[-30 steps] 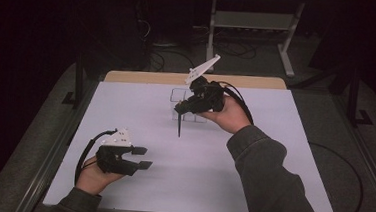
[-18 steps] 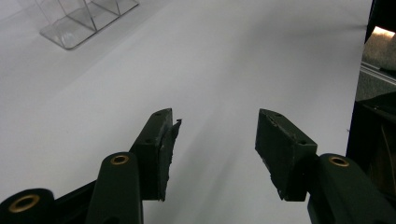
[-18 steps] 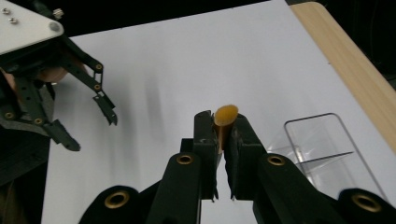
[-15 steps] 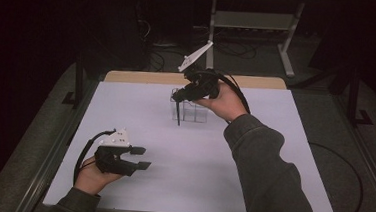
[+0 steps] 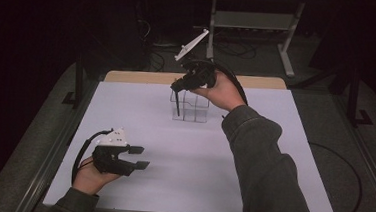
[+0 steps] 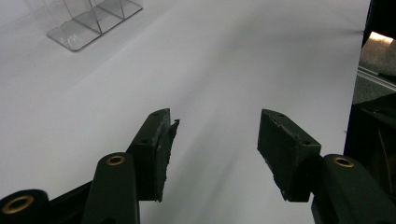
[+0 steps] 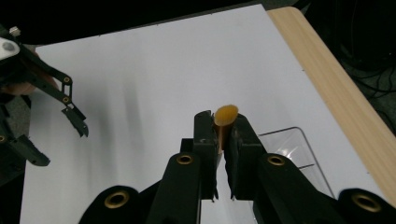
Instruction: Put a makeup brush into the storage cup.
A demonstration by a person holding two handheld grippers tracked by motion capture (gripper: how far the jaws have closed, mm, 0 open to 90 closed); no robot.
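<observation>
My right claw (image 5: 178, 89), top centre of the high view, pinched a thin stick (image 7: 225, 122) pointing down into the clear box (image 5: 191, 107) right beneath, while my left claw (image 5: 138, 157) sat wide and empty at lower left.

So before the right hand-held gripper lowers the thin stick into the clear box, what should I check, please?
1. Grip: the right hand-held gripper is shut on the thin stick, whose orange end stands up between the jaws: ok.
2. Position: in the high view the stick hangs at the clear divided box, at its left part: ok.
3. Stick tip inside a compartment or in front of the box: cannot tell.
4. Box upright on the white table: ok.
5. The left hand-held gripper is open, low at the near left, apart from the box: ok.
</observation>
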